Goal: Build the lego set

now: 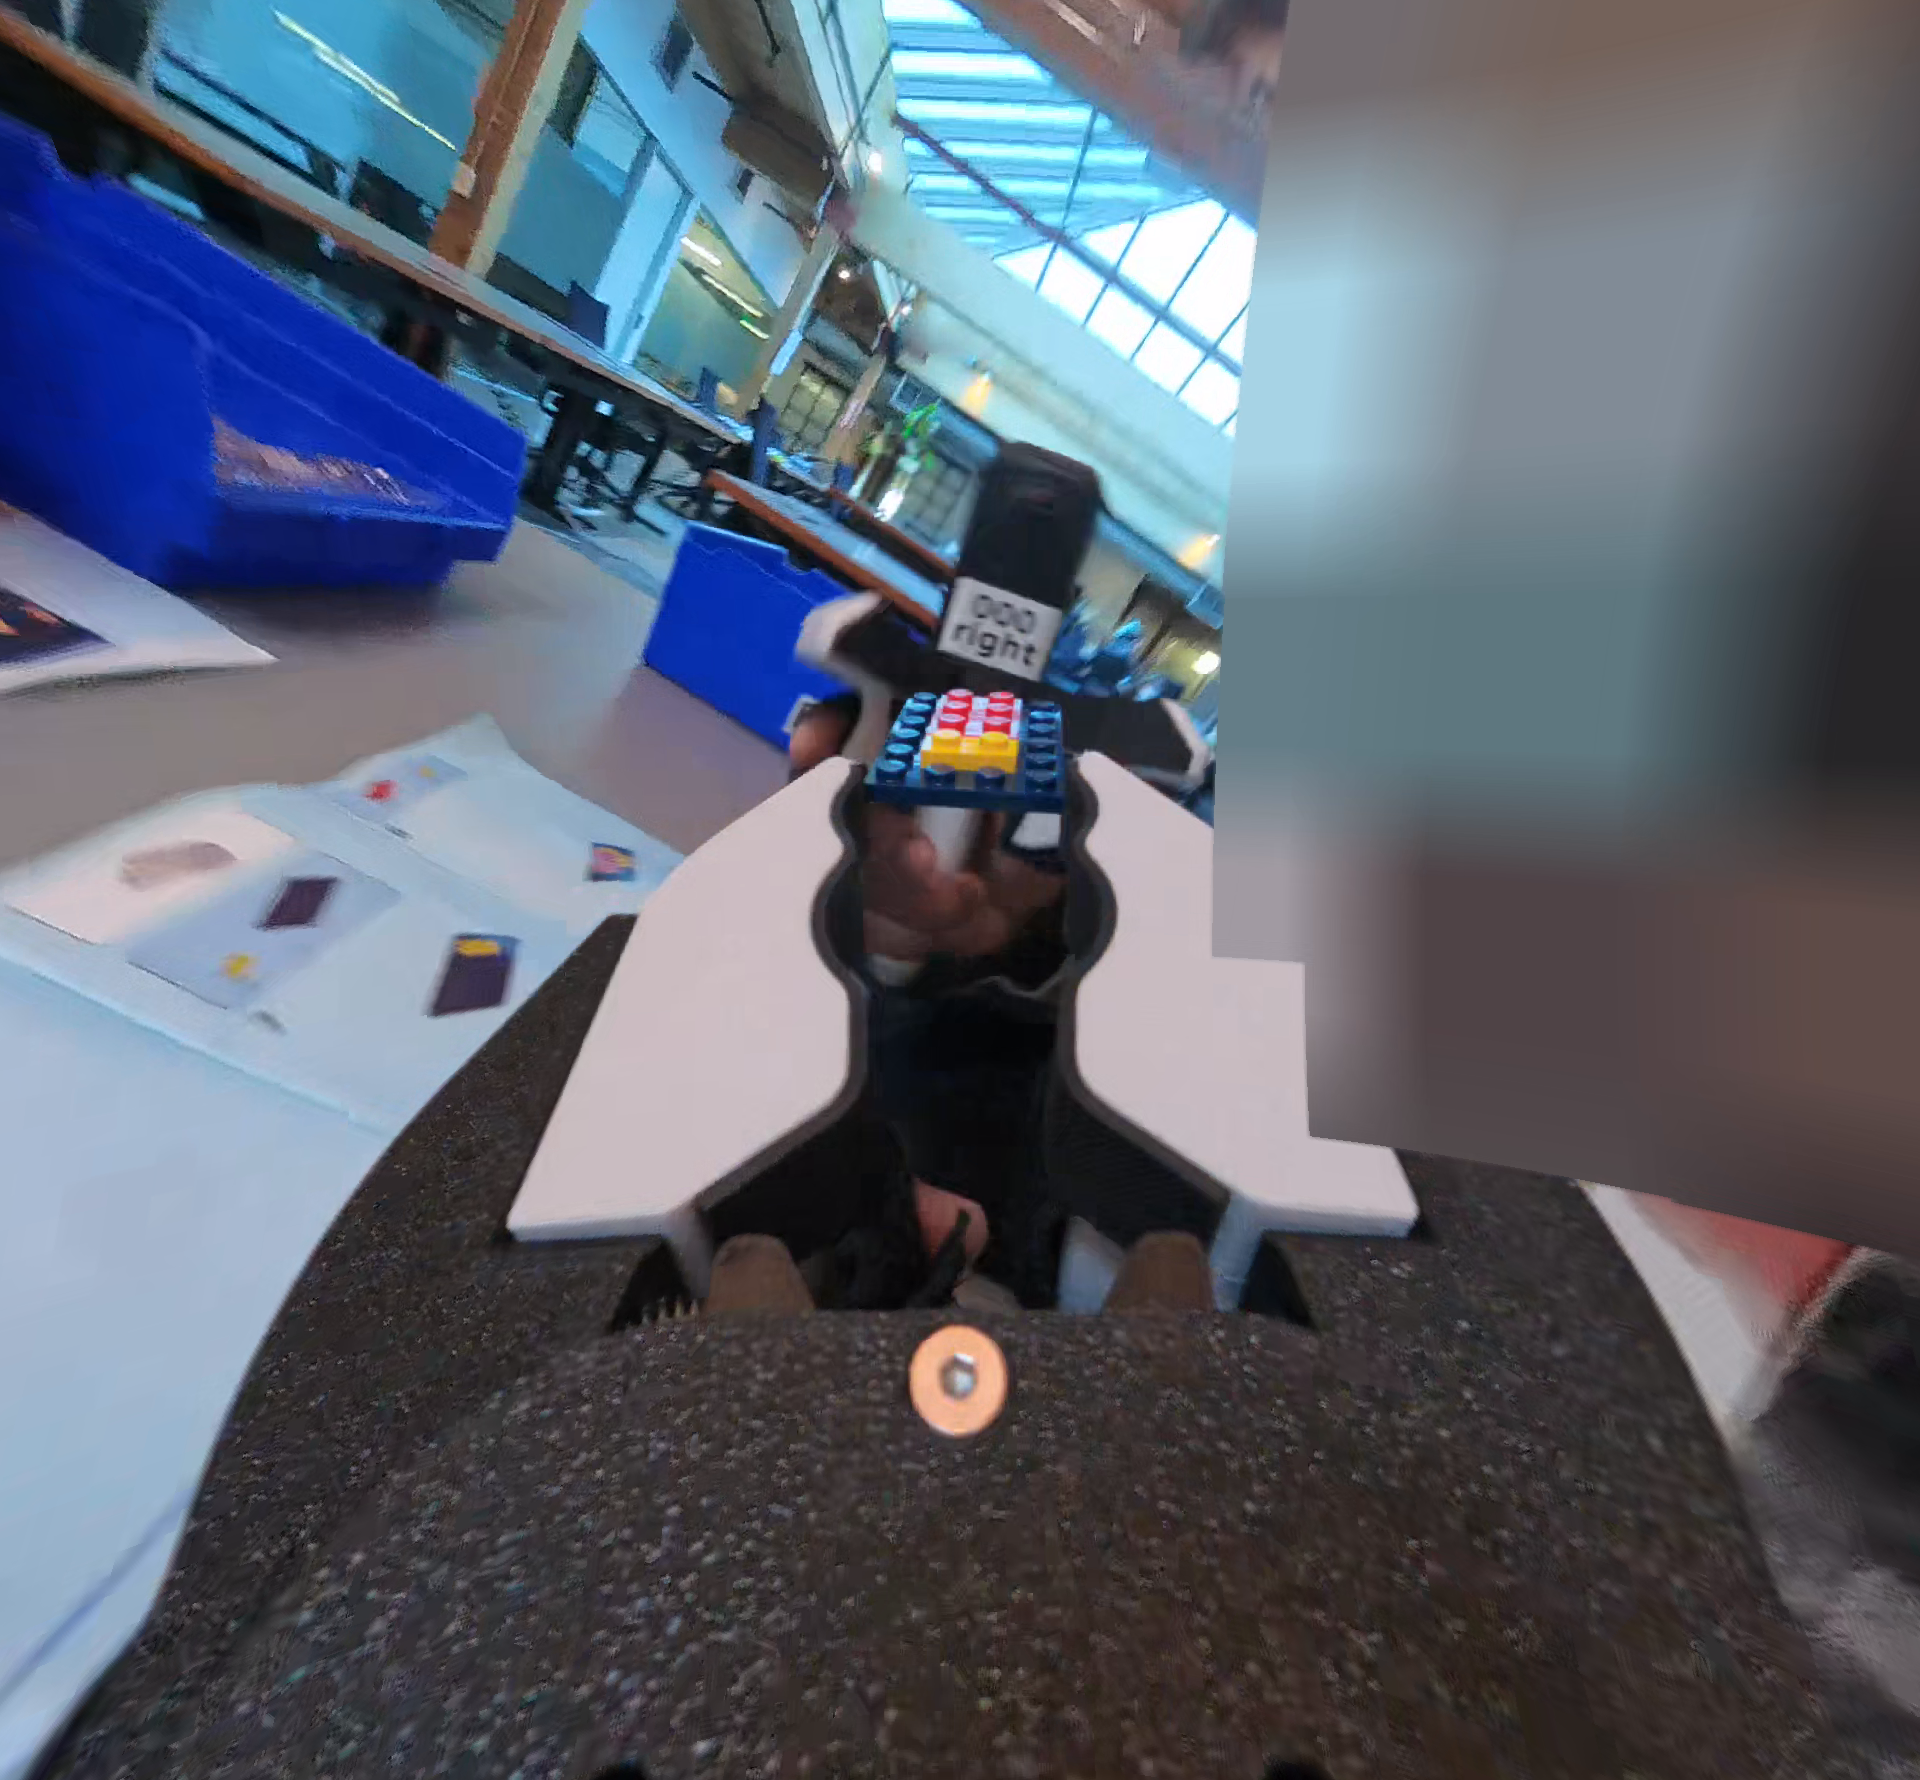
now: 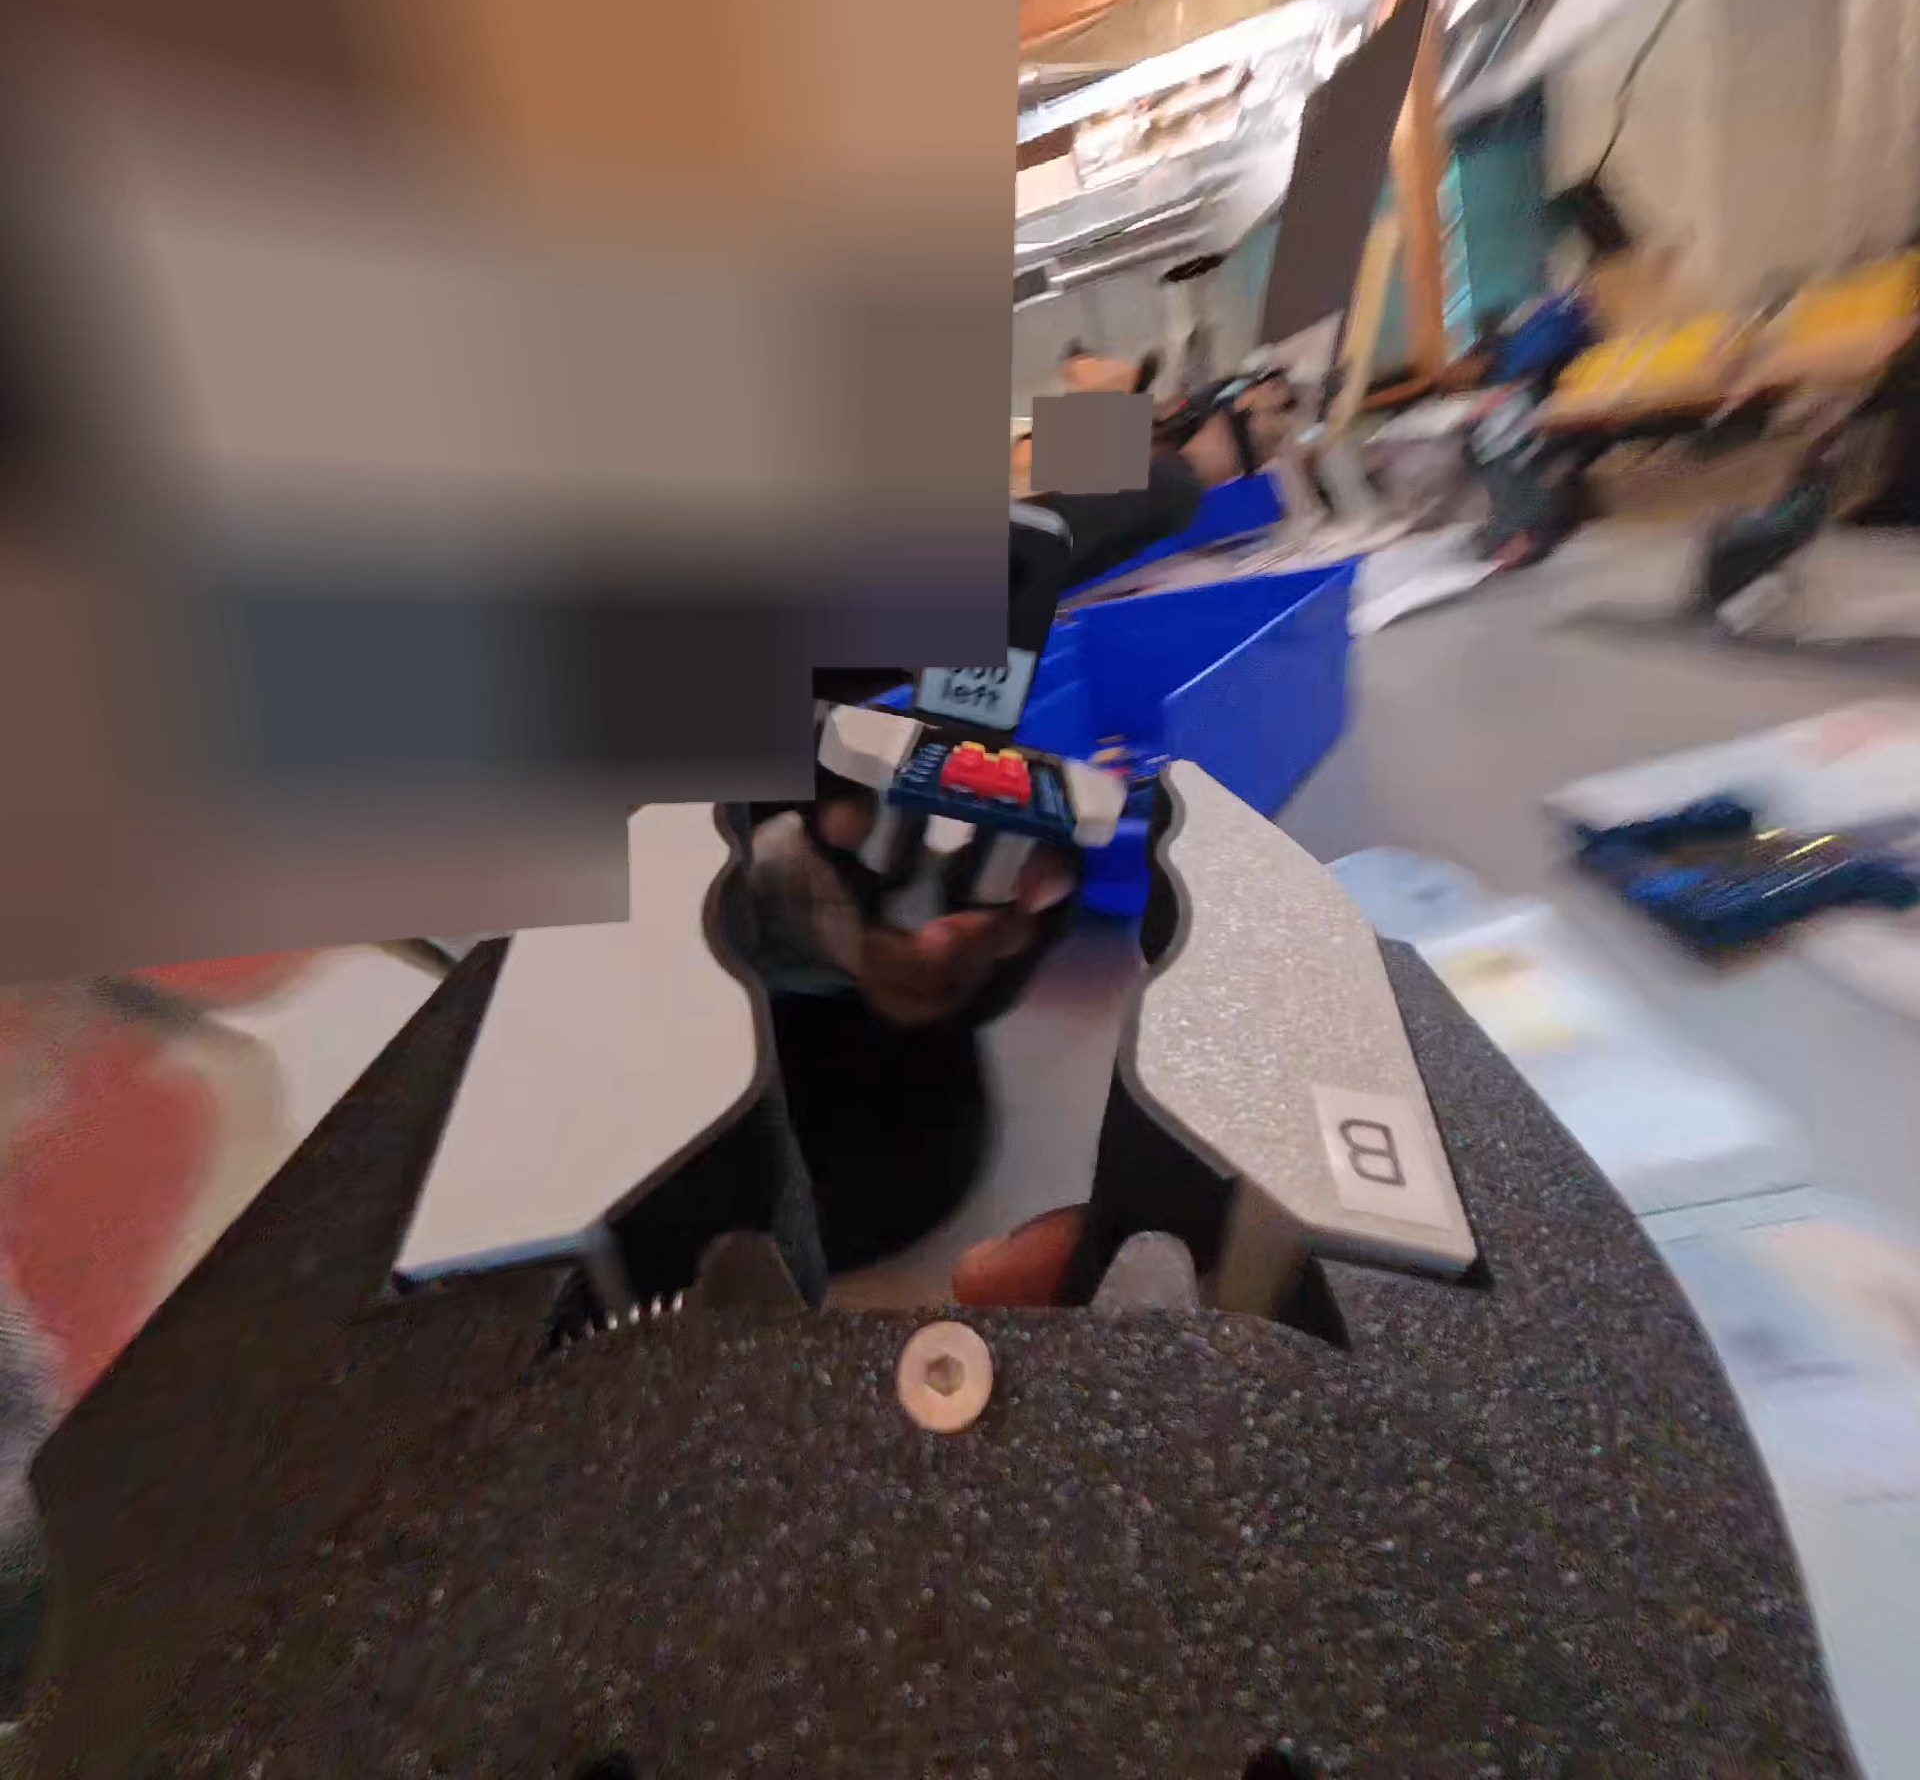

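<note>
The left gripper [image 1: 961, 774] has a dark blue brick plate [image 1: 966, 774] clamped across its jaws, so nothing can pass between them. Just beyond the plate, centre frame in the left wrist view, the right gripper [image 1: 997, 681] faces it with jaws spread wide, closing off the way straight ahead. At left, two blue bins [image 1: 260, 421] and a smaller blue bin [image 1: 738, 639] stand on the desk [image 1: 468, 650], with a strip of bare surface between them. Lower left, flat printed sheets [image 1: 312, 899] cover the desk. In the right wrist view, a blue bin [image 2: 1247, 681] fills the centre right, and a blurred blue pile [image 2: 1714, 868] lies at right.
</note>
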